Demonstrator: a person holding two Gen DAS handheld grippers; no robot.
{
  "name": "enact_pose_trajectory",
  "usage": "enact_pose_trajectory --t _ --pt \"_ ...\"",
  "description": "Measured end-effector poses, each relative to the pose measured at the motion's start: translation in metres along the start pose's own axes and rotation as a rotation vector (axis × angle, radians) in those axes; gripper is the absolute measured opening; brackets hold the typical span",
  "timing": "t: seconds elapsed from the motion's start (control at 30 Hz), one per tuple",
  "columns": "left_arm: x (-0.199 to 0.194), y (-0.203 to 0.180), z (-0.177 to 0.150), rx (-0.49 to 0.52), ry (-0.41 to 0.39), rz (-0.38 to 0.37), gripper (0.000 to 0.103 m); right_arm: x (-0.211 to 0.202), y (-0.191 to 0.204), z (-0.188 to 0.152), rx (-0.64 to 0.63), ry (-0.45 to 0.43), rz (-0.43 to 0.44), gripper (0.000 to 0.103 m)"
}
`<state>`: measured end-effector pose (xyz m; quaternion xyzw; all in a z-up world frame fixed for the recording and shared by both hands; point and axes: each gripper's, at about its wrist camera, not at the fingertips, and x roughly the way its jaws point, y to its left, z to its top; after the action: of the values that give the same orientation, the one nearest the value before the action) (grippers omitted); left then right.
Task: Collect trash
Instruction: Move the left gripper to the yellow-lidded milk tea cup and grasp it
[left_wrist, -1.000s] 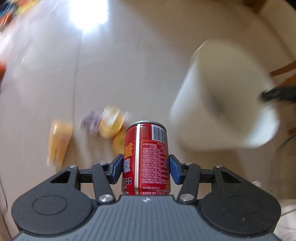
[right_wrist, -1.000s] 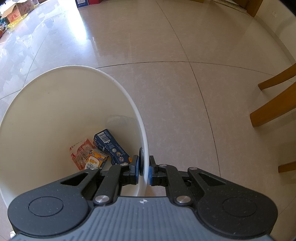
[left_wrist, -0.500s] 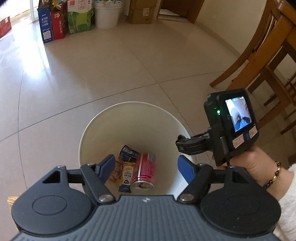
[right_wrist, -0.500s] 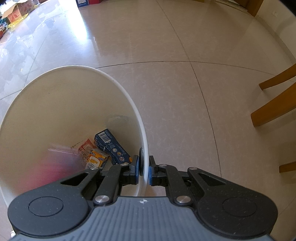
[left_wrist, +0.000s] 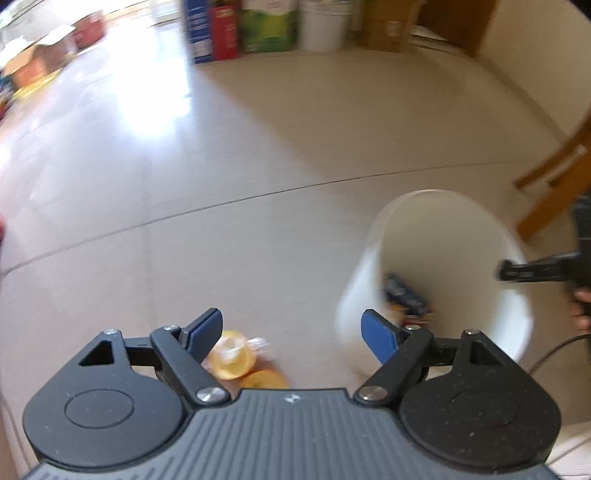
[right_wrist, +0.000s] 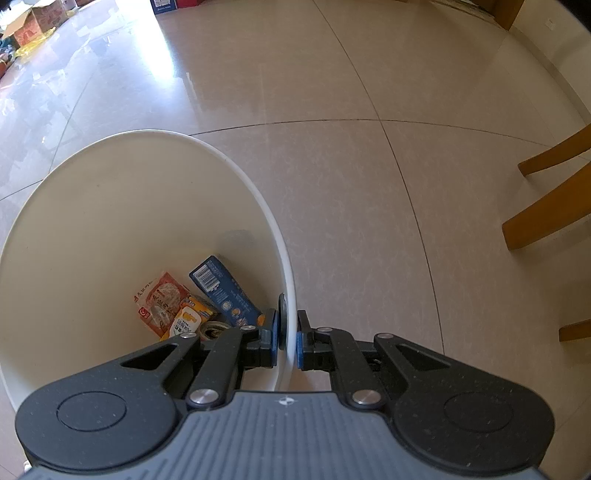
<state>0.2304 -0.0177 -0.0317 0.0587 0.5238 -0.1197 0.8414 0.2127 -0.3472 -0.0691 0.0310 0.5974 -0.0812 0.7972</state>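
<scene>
While the right gripper (right_wrist: 287, 338) clamps one white bin's (right_wrist: 155, 137) rim, the empty left gripper (left_wrist: 293, 334) is opening above two yellow wrappers (left_wrist: 231, 356).

The floor (right_wrist: 332, 192) is pale beige glossy tile with thin dark grout lines curving across it ahead of the claw. A bright patch of daylight (right_wrist: 166, 70) glares off the tiles far ahead and to the left. Wooden chair legs (right_wrist: 550, 206) stand off to the right. Along the far wall, blurred in the left view, sit cardboard boxes (left_wrist: 229, 29), a white tub (left_wrist: 325, 22) and a brown carton (left_wrist: 388, 26). More open boxes (right_wrist: 33, 22) lie far off to the left. A dark wooden door frame (left_wrist: 458, 26) stands far ahead on the right.
</scene>
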Motion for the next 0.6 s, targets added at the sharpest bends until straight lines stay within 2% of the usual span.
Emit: enact_pose_trajectory --t 0.33,0.6 --pt "0.056 0.128 -0.055 -0.124 0.028 0.14 0.083 0.002 0.003 -0.001 -0.009 0.003 -0.009 0.011" --pt "0.14 0.259 -0.117 -0.331 0.06 0.265 0.083 0.005 0.011 -0.003 -0.033 -0.002 -0.044 0.013"
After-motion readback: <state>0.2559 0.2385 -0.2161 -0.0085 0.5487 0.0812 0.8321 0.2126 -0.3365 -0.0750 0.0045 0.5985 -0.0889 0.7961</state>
